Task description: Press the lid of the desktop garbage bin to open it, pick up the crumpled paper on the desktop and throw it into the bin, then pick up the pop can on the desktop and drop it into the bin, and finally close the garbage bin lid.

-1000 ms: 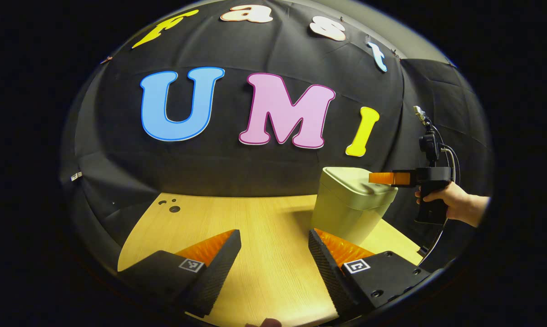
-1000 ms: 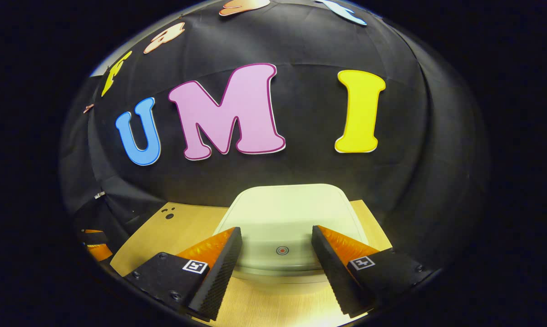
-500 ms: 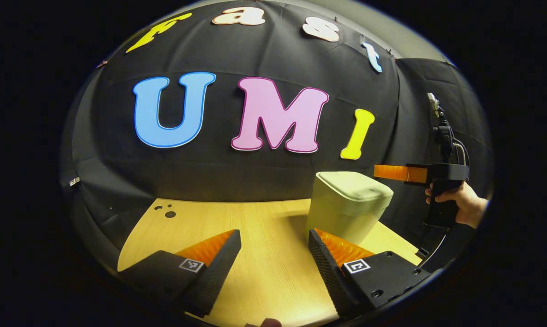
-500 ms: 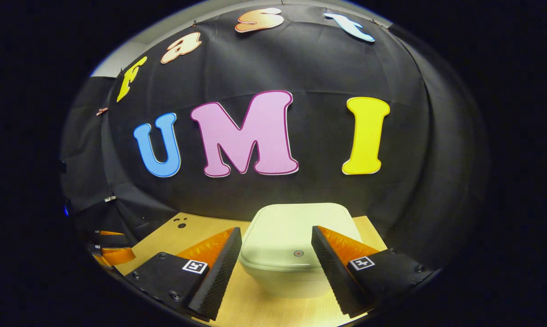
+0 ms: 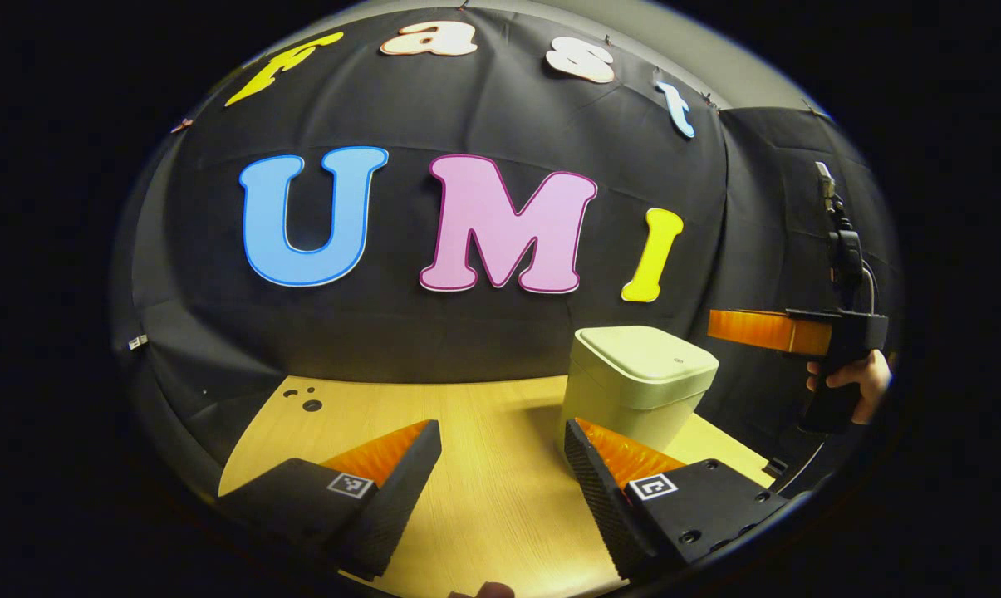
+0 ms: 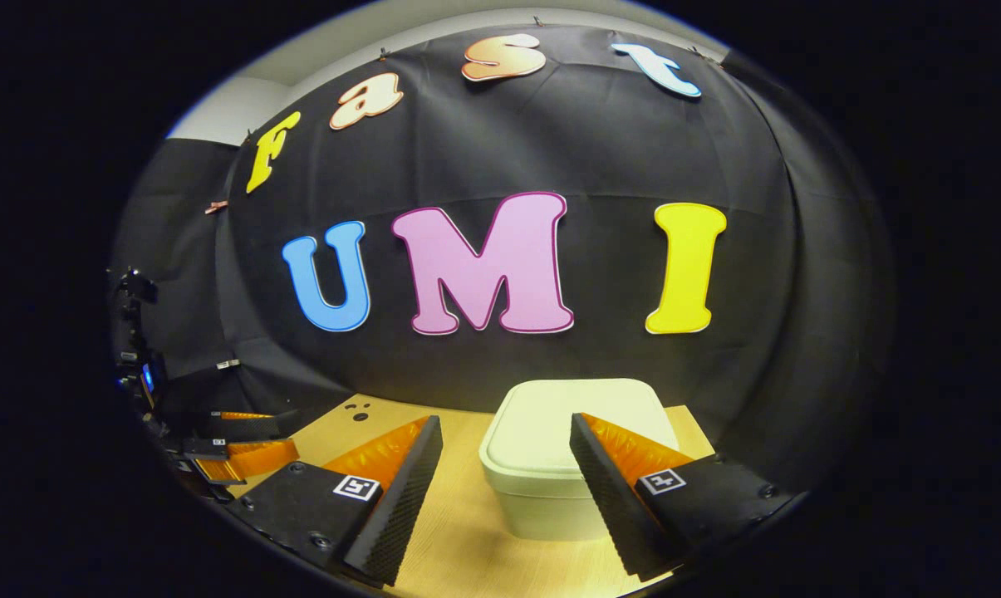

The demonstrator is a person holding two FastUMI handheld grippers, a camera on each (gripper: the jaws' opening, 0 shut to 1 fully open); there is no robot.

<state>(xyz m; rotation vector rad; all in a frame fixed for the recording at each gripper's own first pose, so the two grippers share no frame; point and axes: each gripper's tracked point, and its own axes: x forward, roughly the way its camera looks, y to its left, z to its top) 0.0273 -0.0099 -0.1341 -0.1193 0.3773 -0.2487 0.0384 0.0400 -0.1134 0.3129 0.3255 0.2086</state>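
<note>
Wooden desk (image 6: 458,548); closed bin (image 6: 550,482) just ahead of right gripper (image 6: 506,440), fingers spread, empty.

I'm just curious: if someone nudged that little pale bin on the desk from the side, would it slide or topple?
The desktop garbage bin looks like thin plastic, so probably light. It stands taller than wide on a smooth wooden desk, so a low push would likely slide it, a high one might tip it. Its closed lid should stay stiff.

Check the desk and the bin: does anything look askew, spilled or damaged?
Nothing stands out. The bin stands upright on the wooden desk with its lid shut flat, and no spill or damage shows.
</note>
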